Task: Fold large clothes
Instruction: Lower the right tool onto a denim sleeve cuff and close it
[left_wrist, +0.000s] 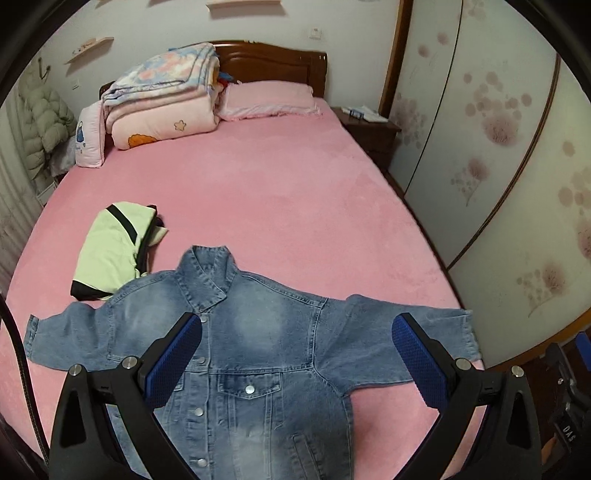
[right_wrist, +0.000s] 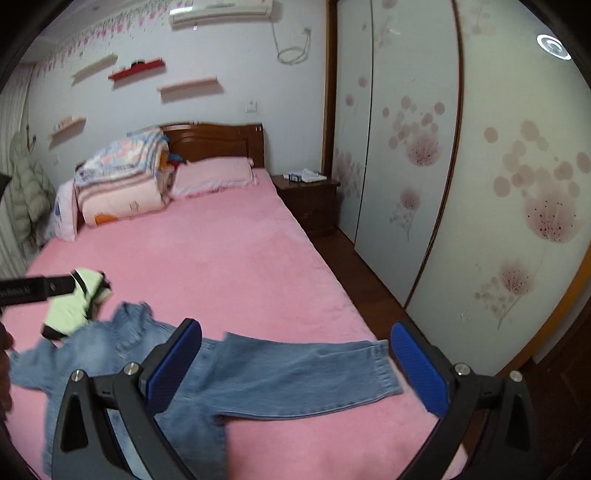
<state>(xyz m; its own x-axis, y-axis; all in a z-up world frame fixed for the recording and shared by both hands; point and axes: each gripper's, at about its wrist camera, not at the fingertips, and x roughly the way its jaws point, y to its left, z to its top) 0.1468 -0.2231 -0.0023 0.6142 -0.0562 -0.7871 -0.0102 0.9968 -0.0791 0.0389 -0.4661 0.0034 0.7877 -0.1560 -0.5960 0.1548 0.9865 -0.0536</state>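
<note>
Two grippers hang over the foot end of a pink bed (left_wrist: 295, 192), and from my remote seat I see both with their blue pads spread wide and nothing between them. My left gripper (left_wrist: 295, 354) hovers above the chest of a denim jacket (left_wrist: 258, 332), which lies face up and flat on the bed, buttoned down the front, collar pointing toward the wooden headboard (left_wrist: 273, 61) and both sleeves stretched out sideways. My right gripper (right_wrist: 295, 360) hovers over the jacket's outstretched sleeve (right_wrist: 295, 365) on the wardrobe side of the bed; the sleeve's cuff lies close to the bed's edge. I cannot tell whether either gripper's pads touch the cloth. Just beyond the jacket's other shoulder, partly tucked under it, lies a folded pale-green garment with black trim (left_wrist: 110, 247). At the head of the bed a pink pillow (left_wrist: 269, 98) rests against the headboard, with a stack of folded quilts (left_wrist: 159, 96) beside it on the side away from the wardrobe. A dark wooden nightstand (left_wrist: 373, 131) stands between the head of the bed and the flower-patterned sliding wardrobe doors (left_wrist: 498, 147). In the right wrist view, a black bar (right_wrist: 37, 290) crosses the frame's left edge above the green garment, and the jacket's far side is blurred.
</note>
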